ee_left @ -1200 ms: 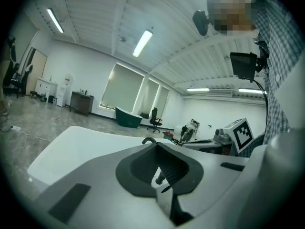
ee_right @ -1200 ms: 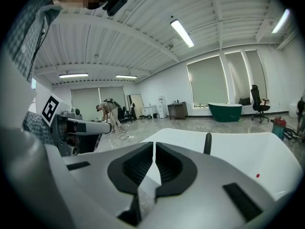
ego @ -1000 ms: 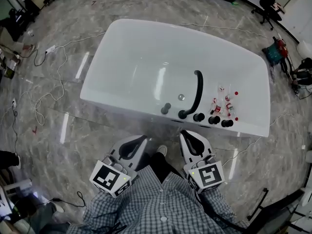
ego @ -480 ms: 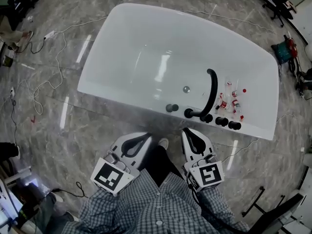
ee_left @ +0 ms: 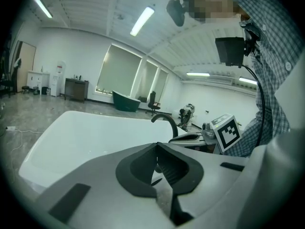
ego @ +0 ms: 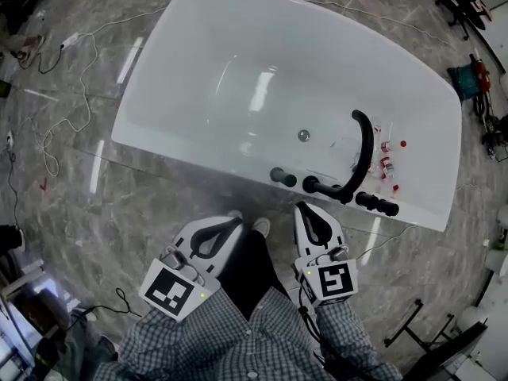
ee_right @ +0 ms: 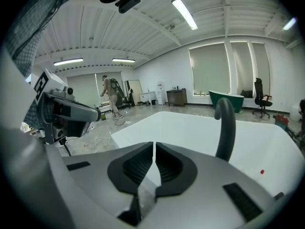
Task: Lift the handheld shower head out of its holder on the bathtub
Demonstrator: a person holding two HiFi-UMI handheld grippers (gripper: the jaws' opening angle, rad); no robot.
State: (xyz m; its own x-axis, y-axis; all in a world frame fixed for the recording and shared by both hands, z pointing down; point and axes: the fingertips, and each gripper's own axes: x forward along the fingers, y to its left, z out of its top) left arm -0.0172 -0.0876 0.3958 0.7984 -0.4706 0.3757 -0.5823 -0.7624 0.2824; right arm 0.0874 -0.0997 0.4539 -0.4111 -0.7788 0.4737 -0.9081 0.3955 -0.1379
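- Two grippers of mine: left gripper (ego: 228, 228), right gripper (ego: 308, 215).
- One white bathtub (ego: 198, 70).
- One curved black spout (ego: 365, 145).
- About four black knobs (ego: 282, 178) on the rim, rough count.
- Several red-capped bottles (ego: 386, 163), too tiny to count.
- One person (ee_right: 112, 97) far back.

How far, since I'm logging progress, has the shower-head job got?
Done: nothing; the black fittings sit untouched on the white bathtub's near rim. In hand: left tool and right tool, both shut and empty, short of the tub. Remaining: reach, grip, lift.
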